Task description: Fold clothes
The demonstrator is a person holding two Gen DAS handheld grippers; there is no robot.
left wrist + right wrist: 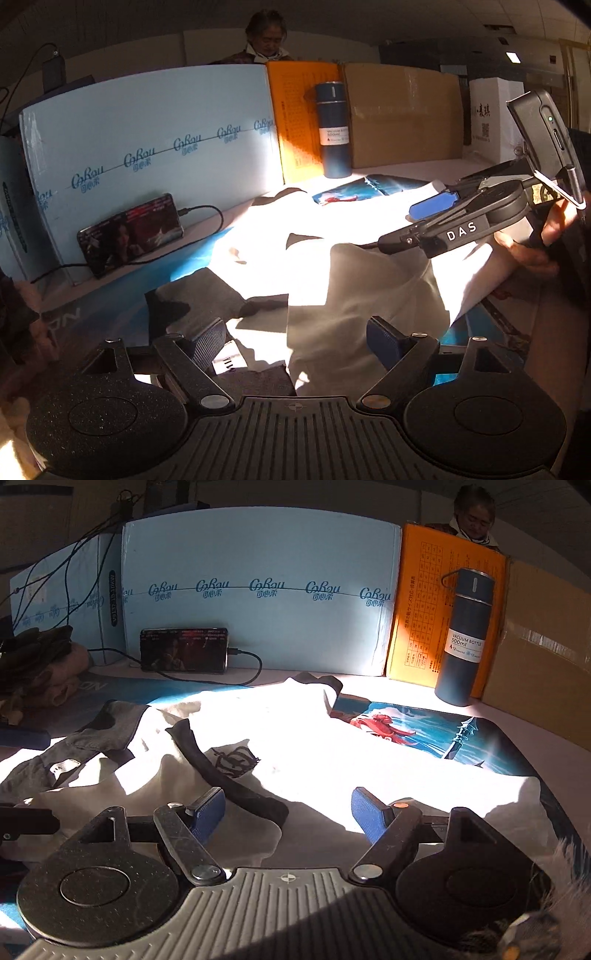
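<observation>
A white T-shirt (295,738) with dark collar and sleeve trim and a black logo lies rumpled on the printed mat (424,731), half in hard sunlight. My right gripper (288,812) hovers low over its near part, open, with nothing between the blue pads. My left gripper (295,341) is also open, its fingers wide on either side of a raised fold of the same T-shirt (351,288). In the left wrist view the right gripper (428,206) comes in from the right above the shirt, held by a hand (532,254).
A phone (184,650) with its cable leans on a light blue board (258,554) at the back. A dark vacuum bottle (463,638) stands by an orange box (417,620) and a cardboard box (546,635). Bundled cloth (37,664) sits far left. A person (474,513) is behind the boards.
</observation>
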